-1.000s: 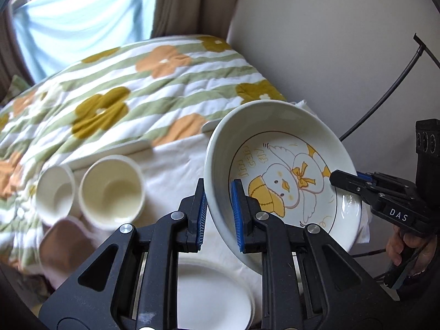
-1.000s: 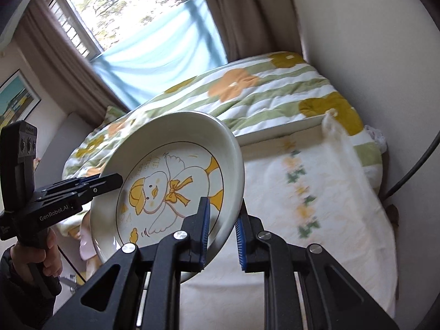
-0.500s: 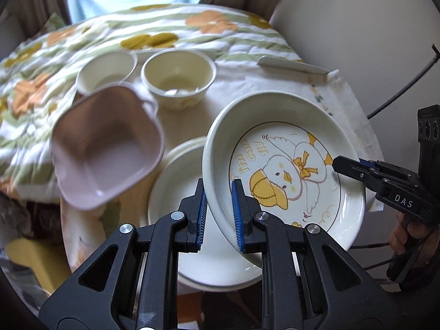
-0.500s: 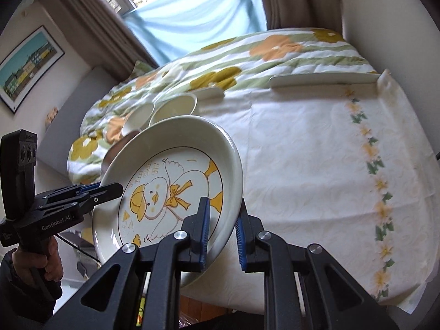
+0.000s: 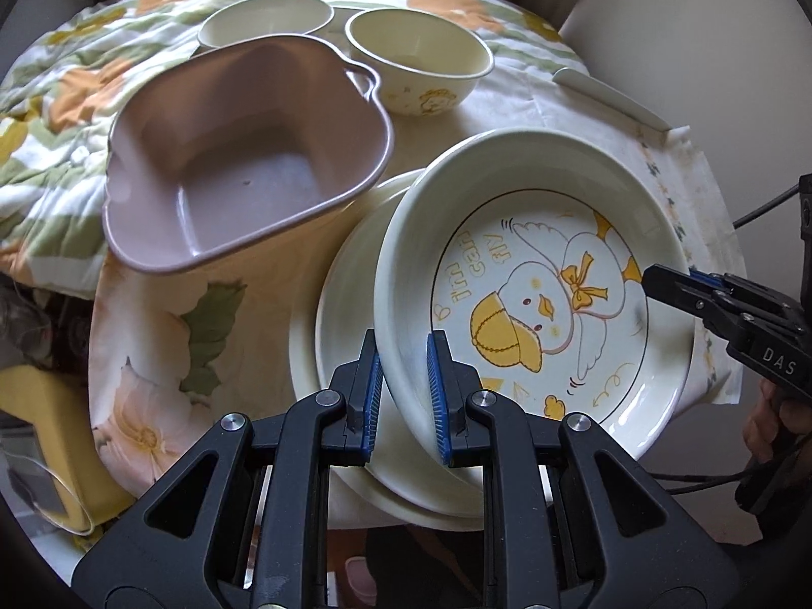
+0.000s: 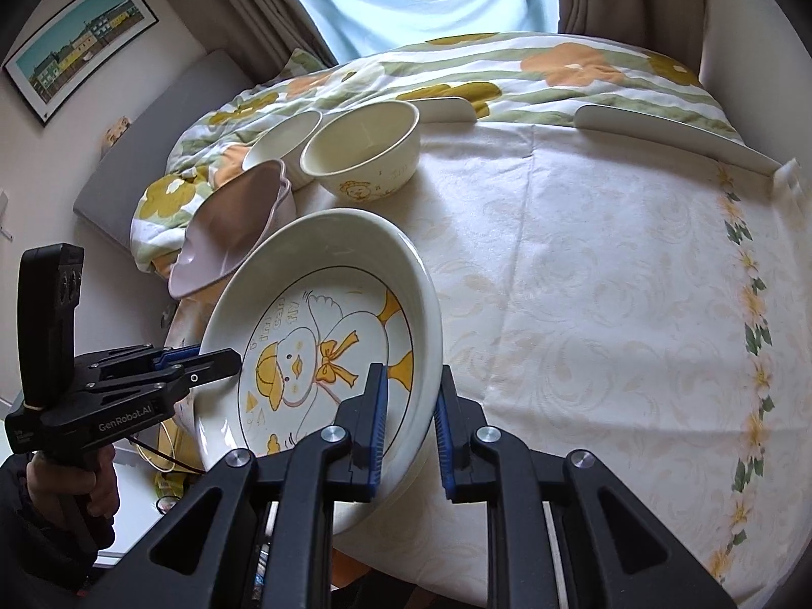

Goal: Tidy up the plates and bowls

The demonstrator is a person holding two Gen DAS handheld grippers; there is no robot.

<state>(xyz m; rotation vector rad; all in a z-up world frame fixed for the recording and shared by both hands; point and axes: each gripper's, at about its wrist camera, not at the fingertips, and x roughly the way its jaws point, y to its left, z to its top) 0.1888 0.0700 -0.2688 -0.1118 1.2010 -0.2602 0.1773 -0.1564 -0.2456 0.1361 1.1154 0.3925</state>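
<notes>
A deep white plate with a yellow duck drawing hangs tilted just above a stack of plain white plates. My left gripper is shut on its near rim, and my right gripper is shut on the opposite rim. In the right wrist view the duck plate sits between the right gripper's blue pads, with the left gripper clamped on its left edge. A pink square bowl stands close to the left. Behind it are a cream duck-print bowl and a white bowl.
The floral tablecloth spreads to the right of the plate. White edge guards line the table's far side, with a flowered quilt beyond. A wall is close on the right. A hand grips the left tool's handle.
Both grippers have carried the duck plate down and toward the near table edge, over the plain white plates. The plate has tipped flatter. The bowls have come much closer in view.
</notes>
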